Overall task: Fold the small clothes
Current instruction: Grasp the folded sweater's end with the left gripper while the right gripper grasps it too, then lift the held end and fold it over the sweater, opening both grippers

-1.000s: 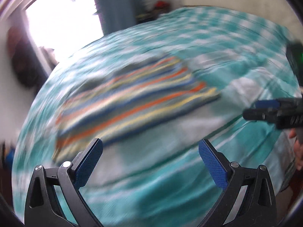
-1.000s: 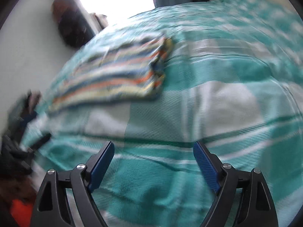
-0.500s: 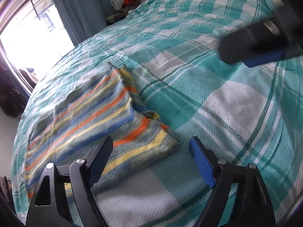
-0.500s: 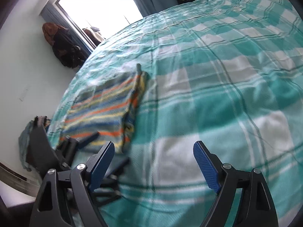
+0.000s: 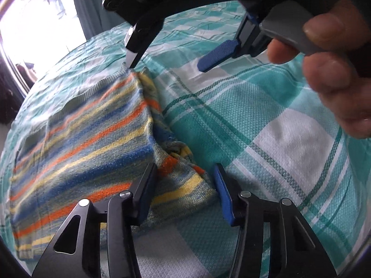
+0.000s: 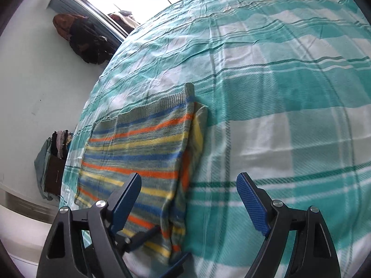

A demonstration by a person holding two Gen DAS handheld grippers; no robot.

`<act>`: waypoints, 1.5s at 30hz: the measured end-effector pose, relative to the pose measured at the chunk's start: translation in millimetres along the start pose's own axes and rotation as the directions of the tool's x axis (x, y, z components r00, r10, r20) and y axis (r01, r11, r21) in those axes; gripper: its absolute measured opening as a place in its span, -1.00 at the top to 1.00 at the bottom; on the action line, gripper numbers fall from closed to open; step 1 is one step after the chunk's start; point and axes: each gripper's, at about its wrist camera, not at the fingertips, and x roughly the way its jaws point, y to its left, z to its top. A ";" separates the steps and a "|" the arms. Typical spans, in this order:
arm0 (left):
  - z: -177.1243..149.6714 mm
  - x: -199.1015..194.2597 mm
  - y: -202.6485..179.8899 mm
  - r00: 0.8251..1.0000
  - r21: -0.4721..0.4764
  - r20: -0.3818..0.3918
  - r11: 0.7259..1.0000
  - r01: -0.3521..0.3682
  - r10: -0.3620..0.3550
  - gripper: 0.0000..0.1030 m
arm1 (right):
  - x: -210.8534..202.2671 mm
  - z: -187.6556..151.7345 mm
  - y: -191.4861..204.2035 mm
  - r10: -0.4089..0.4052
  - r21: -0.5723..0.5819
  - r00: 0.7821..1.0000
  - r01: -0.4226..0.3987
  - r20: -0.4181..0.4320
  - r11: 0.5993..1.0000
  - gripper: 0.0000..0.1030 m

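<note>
Left claw point(image 5: 185, 180): jaws closing around the near right corner of the striped sweater point(image 5: 92, 134), which lies folded on the checked bed cover point(image 5: 266, 120). Right claw point(image 6: 187, 197): wide open, empty, over the far edge. Risk: pinching the cover too, or only one layer, which would spoil the fold.
</note>
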 end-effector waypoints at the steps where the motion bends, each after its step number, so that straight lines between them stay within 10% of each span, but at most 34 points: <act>1: 0.1 0.6 -0.4 1.000 0.000 0.001 1.000 0.002 -0.002 0.24 | 4.2 2.9 -0.1 0.001 0.002 1.000 -0.001 -0.004 1.000 -0.64; 3: -0.2 2.6 -0.6 1.000 -0.004 -0.004 1.000 0.001 -0.001 0.74 | 12.2 9.7 -1.4 0.013 0.013 1.000 -0.013 -0.014 1.000 -0.64; 13: -3.3 -14.2 36.9 0.986 -0.231 0.059 0.959 0.166 -0.157 0.82 | 69.3 59.7 -16.9 0.015 0.136 0.997 -0.004 -0.076 0.991 -0.62; 17: -3.9 -19.0 43.7 0.979 -0.260 0.075 0.944 0.201 -0.188 0.82 | 90.5 68.0 -4.5 0.051 0.118 0.992 -0.038 -0.114 0.992 0.75; 18: -4.2 -23.4 48.3 0.977 -0.272 0.087 0.939 0.212 -0.195 0.82 | 91.9 69.0 2.6 0.021 0.090 0.992 -0.010 -0.121 0.996 0.79; 22: -11.2 -68.5 97.2 0.957 -0.379 0.195 0.884 0.273 -0.213 0.83 | 66.5 76.2 45.7 -0.030 -0.022 0.998 0.029 -0.049 0.999 0.80; 29: -70.2 -134.1 224.0 0.944 -0.608 0.308 0.738 0.293 -0.121 0.83 | 58.0 86.0 180.1 0.125 -0.172 0.992 -0.124 -0.004 0.977 0.80; 40: -176.5 -117.7 317.1 0.987 -0.819 0.159 0.559 0.130 0.004 0.83 | 203.6 47.2 324.7 0.162 -0.270 0.966 -0.214 -0.204 0.939 0.77; 45: -203.6 -104.7 317.5 0.992 -0.856 0.120 0.502 0.120 -0.032 0.63 | 221.4 31.4 320.8 0.222 -0.242 0.952 -0.271 -0.213 0.932 0.24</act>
